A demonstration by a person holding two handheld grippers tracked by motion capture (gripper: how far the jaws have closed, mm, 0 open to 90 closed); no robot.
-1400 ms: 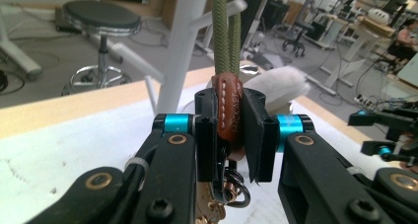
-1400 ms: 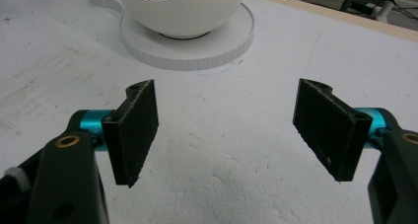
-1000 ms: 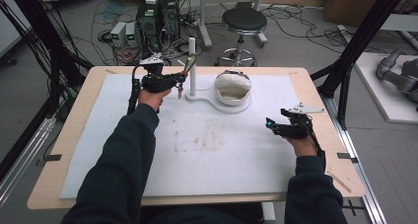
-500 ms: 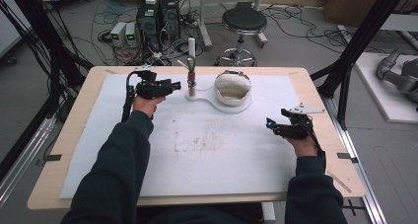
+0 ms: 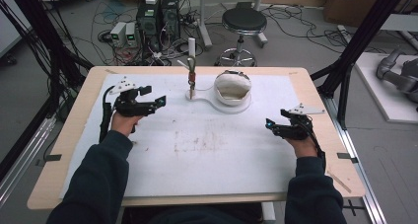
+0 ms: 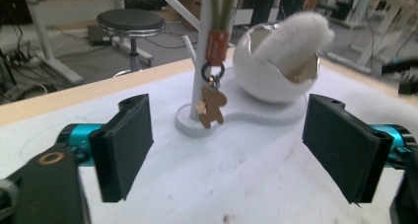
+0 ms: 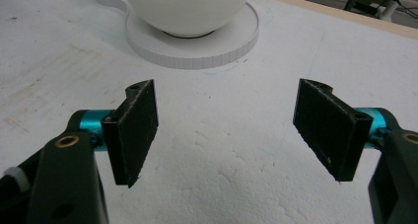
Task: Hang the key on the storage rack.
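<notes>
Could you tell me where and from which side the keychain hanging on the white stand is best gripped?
Probably at the orange tag just above the black ring, coming from the left gripper's side with its open jaws either side. The tag is flat and hangs freely off the white stand; the gingerbread charm below would swing.

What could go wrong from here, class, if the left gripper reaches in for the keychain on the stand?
1. The keychain hangs against the thin white stand; the open left gripper could knock the stand over.
2. The egg-shaped bowl sits close beside, so a wide jaw might bump it.
</notes>
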